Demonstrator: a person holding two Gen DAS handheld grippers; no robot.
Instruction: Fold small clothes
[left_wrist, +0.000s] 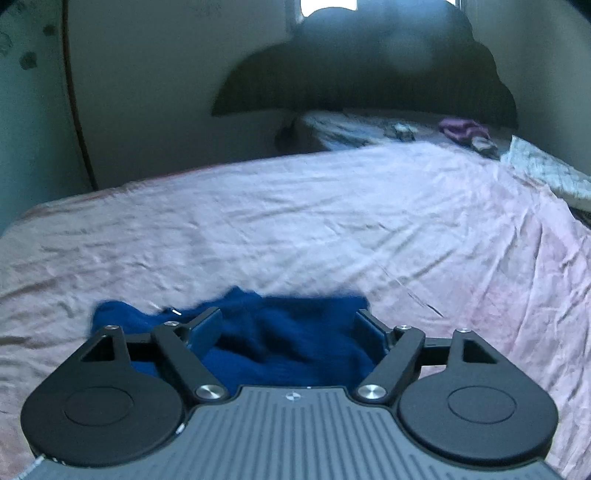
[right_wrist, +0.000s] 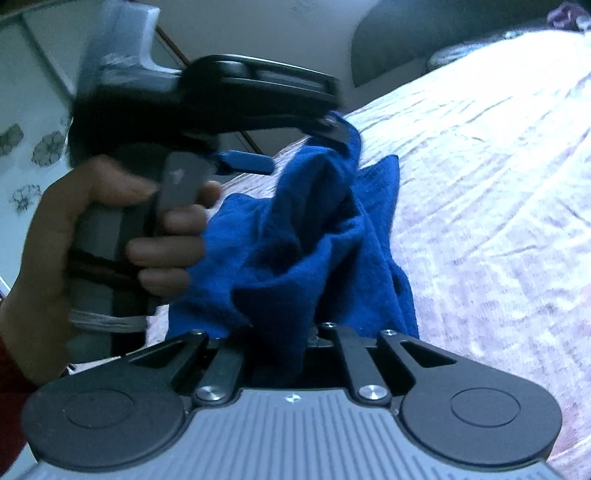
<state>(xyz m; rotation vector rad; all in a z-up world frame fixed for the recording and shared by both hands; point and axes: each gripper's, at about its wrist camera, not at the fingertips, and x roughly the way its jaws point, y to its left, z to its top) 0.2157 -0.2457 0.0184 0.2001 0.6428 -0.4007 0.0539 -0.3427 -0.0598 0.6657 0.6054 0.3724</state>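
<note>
Nearest us, our right gripper (right_wrist: 291, 332) is clamped tight on a bunched fold of the blue garment (right_wrist: 306, 236), which rises crumpled from between its fingers and hangs above the pink bedsheet (right_wrist: 498, 184). Just beyond it in the right wrist view, our left hand (right_wrist: 110, 236) grips the handle of the left gripper (left_wrist: 291, 332) (the picture is blurred there), and the cloth's upper edge reaches that tool's fingertips. From the left wrist view, the left gripper's jaws stand wide apart, with the blue garment lying between and below them, its pads not pressing on it. Beyond the cloth the wrinkled sheet stretches away. At the far end of the bed lies a small purple heap (left_wrist: 463, 129), beside a pale pillow (left_wrist: 546, 173).
</note>
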